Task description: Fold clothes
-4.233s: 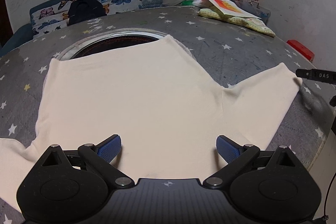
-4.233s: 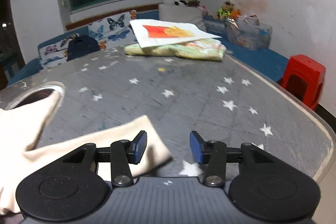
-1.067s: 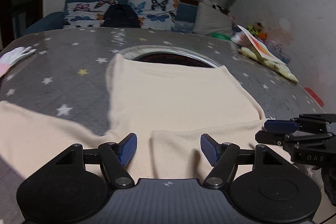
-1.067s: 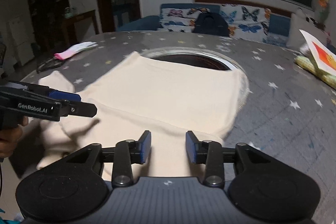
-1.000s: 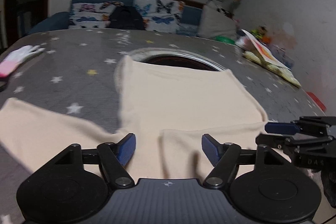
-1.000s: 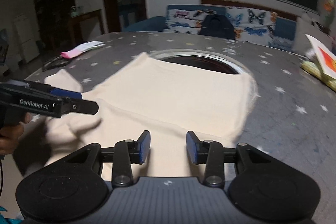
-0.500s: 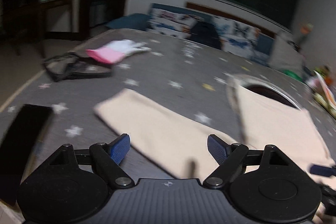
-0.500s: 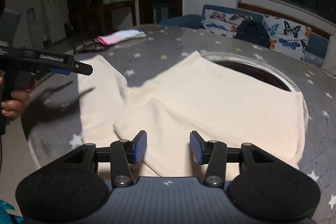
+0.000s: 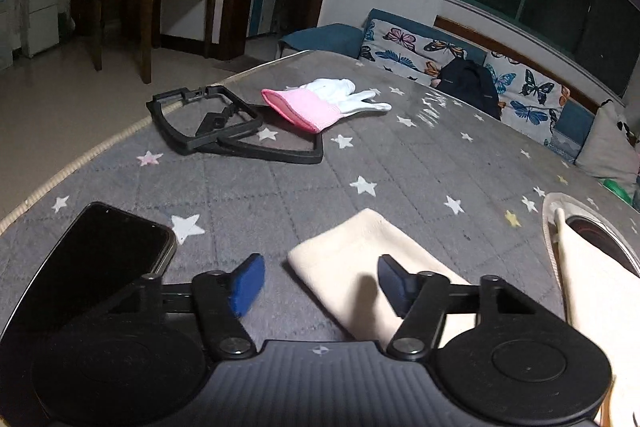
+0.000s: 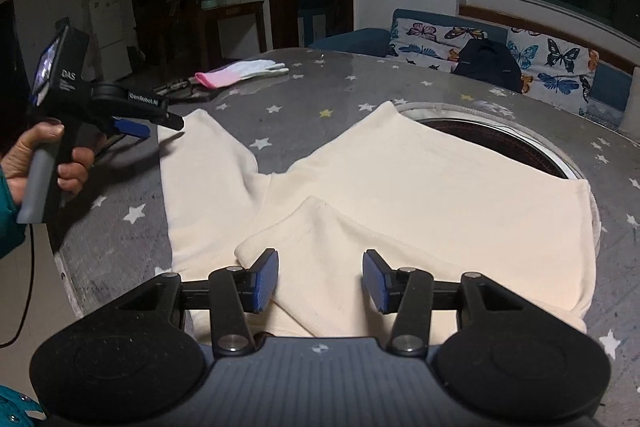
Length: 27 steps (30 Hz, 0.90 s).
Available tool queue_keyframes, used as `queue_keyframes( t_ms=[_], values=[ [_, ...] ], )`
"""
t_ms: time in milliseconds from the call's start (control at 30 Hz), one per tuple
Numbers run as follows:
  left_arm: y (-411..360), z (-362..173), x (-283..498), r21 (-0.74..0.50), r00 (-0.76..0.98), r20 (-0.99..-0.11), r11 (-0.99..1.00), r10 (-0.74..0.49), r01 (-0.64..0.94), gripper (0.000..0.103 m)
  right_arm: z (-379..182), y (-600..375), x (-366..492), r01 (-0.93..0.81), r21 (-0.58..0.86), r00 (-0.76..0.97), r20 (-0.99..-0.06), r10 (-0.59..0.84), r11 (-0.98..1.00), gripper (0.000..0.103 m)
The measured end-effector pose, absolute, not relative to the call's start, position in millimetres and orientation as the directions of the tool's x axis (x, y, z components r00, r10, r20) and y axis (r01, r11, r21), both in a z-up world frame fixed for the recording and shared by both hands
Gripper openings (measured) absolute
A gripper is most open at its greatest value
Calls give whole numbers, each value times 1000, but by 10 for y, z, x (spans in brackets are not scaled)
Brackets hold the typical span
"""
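1. the cream sweater [image 10: 420, 195] lies flat on the grey star-printed tabletop [image 9: 360, 155], soft and matte, its one sleeve folded across the body.
2. the other sleeve [image 9: 352, 267] stretches out flat, its rounded cuff between the left gripper [image 9: 320, 285] fingers, which stand wide and hold nothing.
3. the right gripper [image 10: 320, 281] hovers over the folded sleeve, blue ribbed fingers [image 10: 266, 279] wide apart, empty.
4. a glossy black phone [image 9: 92, 259], a black plastic frame [image 9: 224, 127] and a pink-cuffed white glove [image 9: 320, 103] lie nearby.
5. a second ago the left gripper faced the sweater's body; now it has swung to the sleeve end.
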<state>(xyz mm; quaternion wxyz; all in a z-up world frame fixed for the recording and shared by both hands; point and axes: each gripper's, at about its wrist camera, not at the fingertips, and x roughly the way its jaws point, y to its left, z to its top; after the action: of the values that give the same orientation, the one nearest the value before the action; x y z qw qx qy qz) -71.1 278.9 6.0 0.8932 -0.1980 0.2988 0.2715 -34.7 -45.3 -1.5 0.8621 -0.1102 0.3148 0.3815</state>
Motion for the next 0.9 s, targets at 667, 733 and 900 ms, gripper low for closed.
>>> queue_keyframes(
  t_ms=[667, 733, 900],
  values=[
    [2042, 680, -776, -366, 882, -456, 879, 115, -304, 10, 136, -1029, -403, -629, 111, 595, -568, 568, 770, 47],
    [1813, 788, -760, -378, 901, -432, 898, 45, -226, 10, 146, -1129, -403, -610, 122, 608, -561, 561, 783, 47],
    [1226, 945, -693, -432, 907, -388, 902, -165, -21, 10, 192, -1416, -408, -551, 135, 655, -541, 528, 823, 47]
  ],
)
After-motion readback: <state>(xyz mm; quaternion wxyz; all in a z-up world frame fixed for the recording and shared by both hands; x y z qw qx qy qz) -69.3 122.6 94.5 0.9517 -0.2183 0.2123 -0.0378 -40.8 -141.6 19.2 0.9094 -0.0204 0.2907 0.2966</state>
